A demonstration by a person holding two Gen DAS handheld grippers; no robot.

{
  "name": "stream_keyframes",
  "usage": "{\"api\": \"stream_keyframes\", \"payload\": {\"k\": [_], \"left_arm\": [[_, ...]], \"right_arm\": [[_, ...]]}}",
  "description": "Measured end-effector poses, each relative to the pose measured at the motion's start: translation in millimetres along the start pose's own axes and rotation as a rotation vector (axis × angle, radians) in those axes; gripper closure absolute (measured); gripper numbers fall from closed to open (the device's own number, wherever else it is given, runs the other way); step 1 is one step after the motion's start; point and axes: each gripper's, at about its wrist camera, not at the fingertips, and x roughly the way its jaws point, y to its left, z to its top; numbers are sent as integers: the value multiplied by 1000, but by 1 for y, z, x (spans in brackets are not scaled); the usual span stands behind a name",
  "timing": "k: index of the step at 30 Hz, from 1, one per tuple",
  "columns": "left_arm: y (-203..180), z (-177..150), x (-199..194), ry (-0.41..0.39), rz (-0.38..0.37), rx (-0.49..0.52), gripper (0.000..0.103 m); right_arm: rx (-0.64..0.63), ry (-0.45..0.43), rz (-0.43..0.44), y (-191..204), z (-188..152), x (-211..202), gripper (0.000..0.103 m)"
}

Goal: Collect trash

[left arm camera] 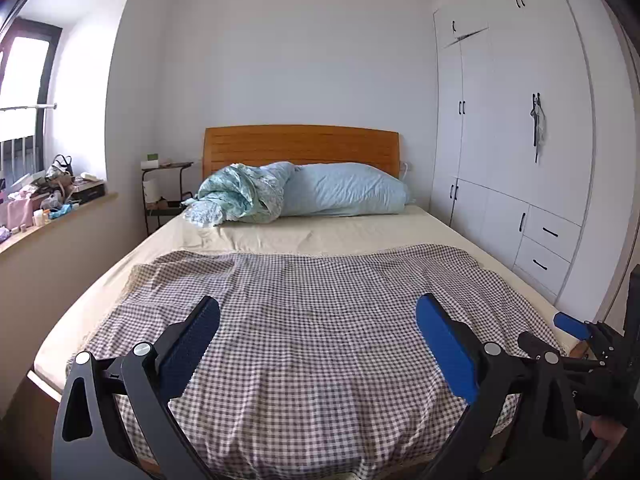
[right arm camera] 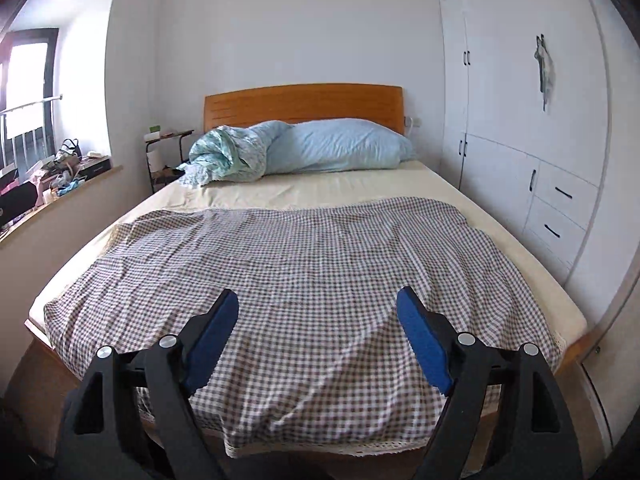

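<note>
1. Both claws are wide open and hold nothing — the left claw [left arm camera: 318, 336] and the right claw [right arm camera: 318, 330] hang side by side over the foot of the bed [right arm camera: 280, 190].
2. The checked blanket [right arm camera: 304, 264] lies spread flat below them.
3. I see no trash on the bed — maybe it is in the clutter on the windowsill [left arm camera: 60, 196], far left.

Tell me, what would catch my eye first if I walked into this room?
Most striking is the bed filling the room, its near half under a checked cloth, with a pale blue pillow and a bunched floral quilt against the wooden headboard. White wardrobes line the right wall, and a cluttered windowsill sits left. Two blue-padded grippers, left and right, hang open and empty in front.
</note>
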Motion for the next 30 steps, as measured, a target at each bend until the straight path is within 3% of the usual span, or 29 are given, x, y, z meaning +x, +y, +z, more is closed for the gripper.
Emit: {"api": "stream_keyframes", "payload": {"k": [2, 4, 7, 16, 21, 30], "left_arm": [[10, -1, -18, -36, 25, 13, 8], [16, -5, -36, -70, 52, 22, 8], [24, -14, -61, -88, 66, 8, 8], [36, -61, -134, -93, 89, -38, 8], [38, -78, -163, -68, 86, -55, 8], [31, -109, -219, -80, 133, -74, 8]], "right_arm": [[-14, -43, 13, 10, 0, -14, 25], [-27, -95, 20, 17, -1, -31, 17], [-44, -132, 11, 24, -6, -52, 17], [47, -69, 83, 23, -29, -105, 17], [12, -46, 52, 34, -40, -130, 17], [-47, -82, 32, 54, -104, -192, 17]]}}
